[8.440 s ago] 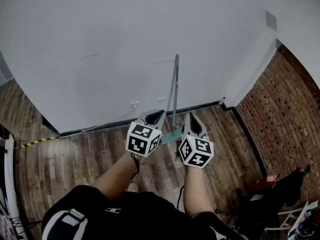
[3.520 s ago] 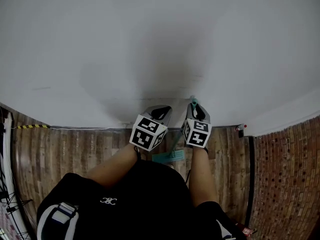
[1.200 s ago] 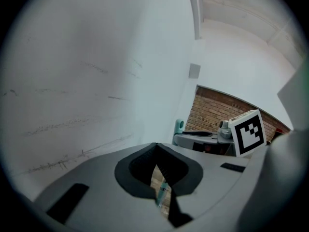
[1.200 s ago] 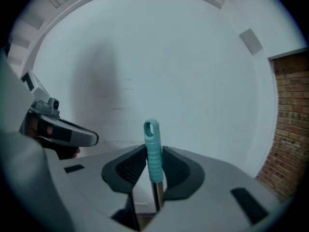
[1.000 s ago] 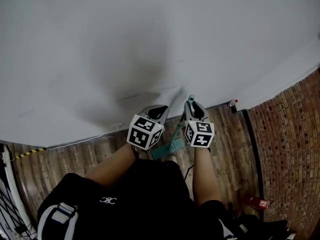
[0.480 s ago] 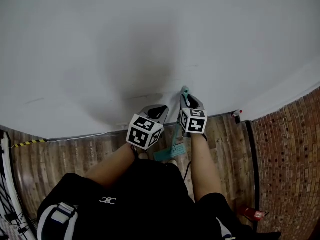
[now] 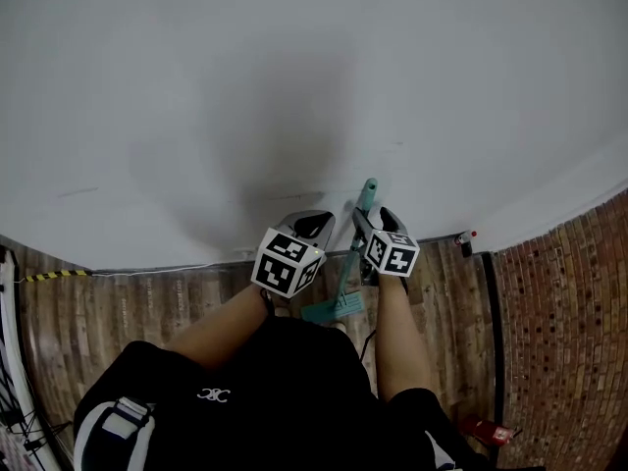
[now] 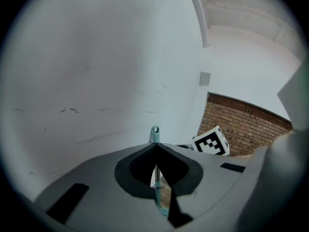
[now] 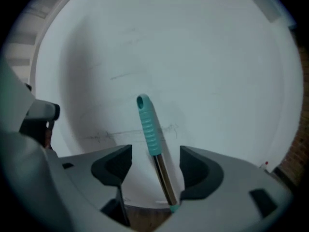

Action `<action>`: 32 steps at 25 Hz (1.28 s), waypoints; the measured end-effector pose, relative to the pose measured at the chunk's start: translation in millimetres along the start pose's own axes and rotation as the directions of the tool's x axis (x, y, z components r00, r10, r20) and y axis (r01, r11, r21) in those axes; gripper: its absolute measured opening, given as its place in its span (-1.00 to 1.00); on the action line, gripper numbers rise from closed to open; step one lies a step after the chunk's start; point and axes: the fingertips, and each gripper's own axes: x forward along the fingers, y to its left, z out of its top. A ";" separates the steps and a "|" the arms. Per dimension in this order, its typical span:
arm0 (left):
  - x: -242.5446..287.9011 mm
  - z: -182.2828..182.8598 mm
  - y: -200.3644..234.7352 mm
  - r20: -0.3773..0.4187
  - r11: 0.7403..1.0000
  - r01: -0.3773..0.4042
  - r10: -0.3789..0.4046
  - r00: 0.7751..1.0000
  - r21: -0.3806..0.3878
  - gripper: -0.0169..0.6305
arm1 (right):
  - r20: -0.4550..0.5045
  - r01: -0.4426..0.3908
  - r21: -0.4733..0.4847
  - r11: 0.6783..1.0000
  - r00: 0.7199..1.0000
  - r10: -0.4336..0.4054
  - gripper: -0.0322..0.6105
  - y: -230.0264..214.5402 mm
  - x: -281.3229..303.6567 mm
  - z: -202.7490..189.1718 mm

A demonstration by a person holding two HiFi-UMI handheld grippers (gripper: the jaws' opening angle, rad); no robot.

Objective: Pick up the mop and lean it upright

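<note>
The mop stands nearly upright against the white wall (image 7: 294, 86): its teal grip (image 7: 368, 192) is at the top and its teal head (image 7: 334, 308) is on the wood floor. In the right gripper view the ribbed grip (image 9: 147, 124) and the metal shaft (image 9: 164, 178) pass between my right gripper's (image 9: 155, 151) jaws. Those jaws have just been opening and stand apart, their pads off the handle. My left gripper (image 8: 155, 145) is shut with its tips touching, just left of the mop; the shaft (image 8: 156, 178) shows beyond it. In the head view the left gripper (image 7: 312, 220) and right gripper (image 7: 371, 222) flank the shaft.
A brick wall (image 7: 569, 312) runs down the right side. A cable and yellow-black tape (image 7: 44, 276) lie along the skirting at left. A red object (image 7: 488, 428) sits on the floor at lower right. The person's legs stand close behind the mop head.
The right gripper's jaws have parted from the mop handle and dropped lower along it, so the teal grip now sticks out above them. The left gripper has barely shifted.
</note>
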 end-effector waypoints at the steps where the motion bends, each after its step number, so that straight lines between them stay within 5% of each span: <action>1: 1.4 0.3 1.2 0.001 1.000 0.001 -0.001 1.000 -0.001 -0.95 | 0.038 0.007 0.018 1.000 0.999 -0.008 0.05 0.1 -9.3 3.2; 2: 3.0 0.1 2.3 -0.001 1.000 0.002 -0.002 1.000 -0.002 -0.95 | 0.075 0.019 0.021 1.000 0.997 -0.020 0.03 1.2 -19.2 8.1; 5: 8.7 -1.7 -2.0 -0.006 1.000 0.017 -0.017 1.000 -0.004 -0.95 | 0.171 0.095 -0.043 0.995 0.982 -0.086 -0.82 5.9 -52.6 28.0; 6: 11.0 -1.4 -6.5 -0.007 1.000 0.026 -0.026 1.000 -0.001 -0.95 | 0.195 0.111 -0.061 0.992 0.976 -0.098 -0.85 7.9 -63.6 35.7; 13: 21.8 1.7 -33.6 0.000 0.996 0.083 -0.083 0.997 0.019 -0.95 | 0.305 0.180 -0.088 0.980 0.941 -0.146 -0.86 24.4 -135.8 77.3; 21: 24.5 0.7 -42.6 0.002 0.994 0.109 -0.110 0.994 0.028 -0.95 | 0.291 0.253 -0.103 0.962 0.932 -0.214 -0.86 20.2 -165.2 58.3; 32: 22.9 -1.1 -45.4 -0.003 0.993 0.112 -0.111 0.994 0.036 -0.95 | 0.275 0.228 -0.047 0.973 0.939 -0.207 -0.86 18.4 -168.5 46.8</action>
